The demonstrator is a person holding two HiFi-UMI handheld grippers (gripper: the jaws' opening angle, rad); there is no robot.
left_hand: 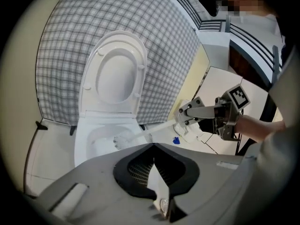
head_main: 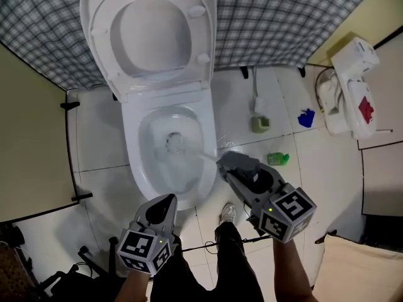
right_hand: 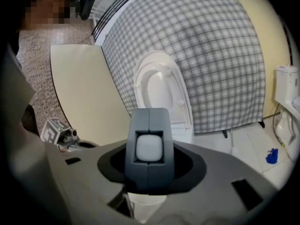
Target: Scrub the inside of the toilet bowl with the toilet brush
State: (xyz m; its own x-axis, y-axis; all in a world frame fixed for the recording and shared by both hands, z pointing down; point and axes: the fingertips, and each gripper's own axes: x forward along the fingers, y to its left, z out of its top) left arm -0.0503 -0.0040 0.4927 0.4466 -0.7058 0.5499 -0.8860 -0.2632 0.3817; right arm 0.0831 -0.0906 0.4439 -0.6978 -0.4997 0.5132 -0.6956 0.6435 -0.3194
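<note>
The white toilet (head_main: 138, 168) stands with lid and seat raised (head_main: 151, 36). The brush's bristle head (head_main: 175, 145) sits inside the bowl, and its pale handle (head_main: 204, 155) slants back and to the right. My right gripper (head_main: 225, 163) is shut on that handle beside the bowl's right rim. In the right gripper view the handle's end (right_hand: 149, 148) shows between the closed fingers. The left gripper view shows the right gripper (left_hand: 183, 117) holding the handle, with the brush head (left_hand: 123, 139) down in the bowl. My left gripper (head_main: 167, 201) hovers in front of the bowl, shut and holding nothing.
A green holder with a white stick (head_main: 260, 124), a green item (head_main: 278, 158) and a blue item (head_main: 306, 117) lie on the tiles right of the toilet. A second white fixture (head_main: 349, 87) stands far right. Checked cloth (head_main: 283, 17) lines the back; cream panels (head_main: 28, 137) flank.
</note>
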